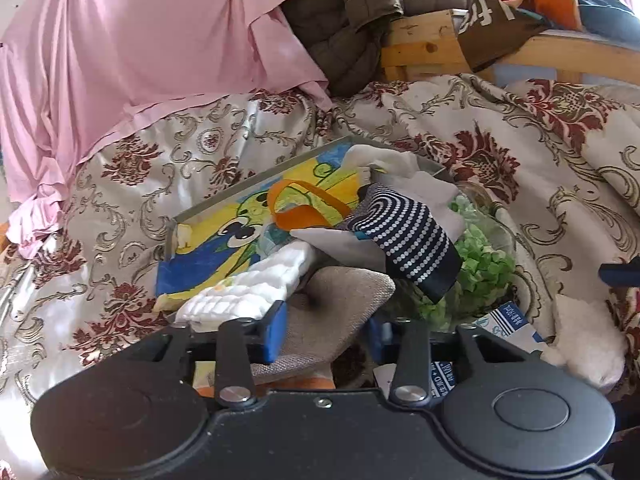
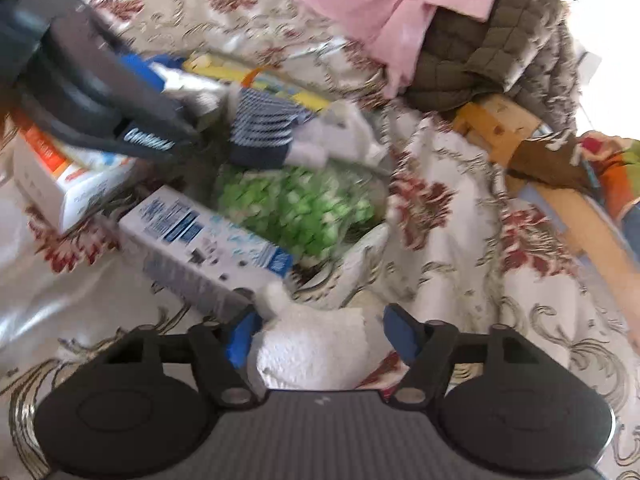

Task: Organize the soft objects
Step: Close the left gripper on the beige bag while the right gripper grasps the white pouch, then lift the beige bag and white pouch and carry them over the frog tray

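A flat tray (image 1: 248, 178) with a bright cartoon picture lies on the flowered bedspread (image 1: 500, 152). Soft things are piled at its 3 o'clock end — a dark sock with white dots (image 1: 408, 236), a grey-white cloth (image 1: 424, 184) and an orange strap (image 1: 304, 206).

At 5 o'clock from the tray sits a clear bag of green bits (image 2: 296, 208). A blue and white carton (image 2: 208, 246) lies just beside it.

The left gripper (image 1: 326, 330) has its jaws closed on a tan cloth (image 1: 340, 300), with a white padded thing (image 1: 248, 292) touching it at 9 o'clock.

The right gripper (image 2: 324, 334) has its jaws wide apart around a fluffy white cloth (image 2: 316, 350) — one finger touches it, the other does not.

At 12 o'clock a pink sheet (image 1: 132, 48) and a brown puffy coat (image 1: 352, 20) crowd the bed's wooden edge (image 1: 424, 44). There is bare bedspread at 3 o'clock.
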`<move>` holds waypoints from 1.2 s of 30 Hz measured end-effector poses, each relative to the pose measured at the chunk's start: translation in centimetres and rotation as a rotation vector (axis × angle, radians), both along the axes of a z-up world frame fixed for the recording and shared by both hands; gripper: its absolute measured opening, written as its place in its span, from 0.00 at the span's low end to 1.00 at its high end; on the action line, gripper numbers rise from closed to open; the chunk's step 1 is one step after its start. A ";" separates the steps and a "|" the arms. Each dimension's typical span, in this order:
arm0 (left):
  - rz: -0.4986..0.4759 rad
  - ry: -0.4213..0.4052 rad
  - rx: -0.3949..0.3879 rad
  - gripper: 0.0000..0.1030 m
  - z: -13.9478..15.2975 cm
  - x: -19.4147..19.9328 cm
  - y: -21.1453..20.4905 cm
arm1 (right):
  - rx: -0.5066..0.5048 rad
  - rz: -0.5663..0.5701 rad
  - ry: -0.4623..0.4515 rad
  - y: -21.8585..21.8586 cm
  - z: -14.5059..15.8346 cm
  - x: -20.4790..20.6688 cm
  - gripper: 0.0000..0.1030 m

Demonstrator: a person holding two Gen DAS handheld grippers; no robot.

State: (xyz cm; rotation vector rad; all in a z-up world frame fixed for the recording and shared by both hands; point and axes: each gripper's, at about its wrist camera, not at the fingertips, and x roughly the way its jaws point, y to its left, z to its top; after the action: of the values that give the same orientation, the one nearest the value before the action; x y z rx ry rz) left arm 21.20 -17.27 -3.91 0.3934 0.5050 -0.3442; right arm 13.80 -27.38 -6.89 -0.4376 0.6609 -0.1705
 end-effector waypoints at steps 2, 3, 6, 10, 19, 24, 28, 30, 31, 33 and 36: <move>0.017 -0.003 -0.011 0.32 0.2 -0.1 0.1 | -0.006 -0.025 -0.034 -0.3 0.5 0.1 0.54; 0.027 -0.003 -0.019 0.29 0.3 -0.2 0.2 | 0.003 -0.030 -0.040 -0.5 0.7 0.0 0.54; 0.042 0.002 -0.027 0.27 0.4 -0.1 0.3 | 0.005 -0.015 -0.008 -0.4 0.4 0.1 0.54; 0.056 0.029 -0.007 0.27 0.0 0.5 0.0 | -0.013 -0.026 0.008 -0.2 0.1 0.2 0.55; 0.082 0.058 -0.003 0.06 0.0 0.2 -0.2 | 0.015 -0.062 -0.003 -1.2 0.6 0.0 0.32; 0.066 0.055 -0.014 0.03 0.2 -1.4 -0.6 | 0.098 -0.095 -0.018 -2.8 1.4 -0.3 0.16; 0.063 0.077 -0.057 0.02 0.7 -2.5 -0.5 | 0.157 -0.057 -0.072 -3.0 2.3 -1.2 0.14; 0.057 0.092 -0.093 0.02 1.1 -3.2 -0.5 | 0.200 -0.032 -0.118 -3.2 2.9 -1.9 0.14; 0.054 0.100 -0.110 0.02 1.3 -3.6 -0.4 | 0.236 -0.019 -0.136 -3.4 3.2 -2.1 0.14; 0.040 0.126 -0.159 0.02 1.6 -4.3 -0.3 | 0.301 -0.008 -0.152 -3.9 3.7 -2.2 0.14; 0.029 0.190 -0.245 0.02 1.6 -5.0 0.0 | 0.349 -0.045 -0.090 -4.8 3.4 -1.3 0.14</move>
State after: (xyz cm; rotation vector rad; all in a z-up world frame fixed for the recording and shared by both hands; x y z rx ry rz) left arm 16.18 -17.31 -2.34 0.1156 0.6452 -0.4131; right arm 12.48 -32.19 -3.51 -0.0792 0.5977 -0.1140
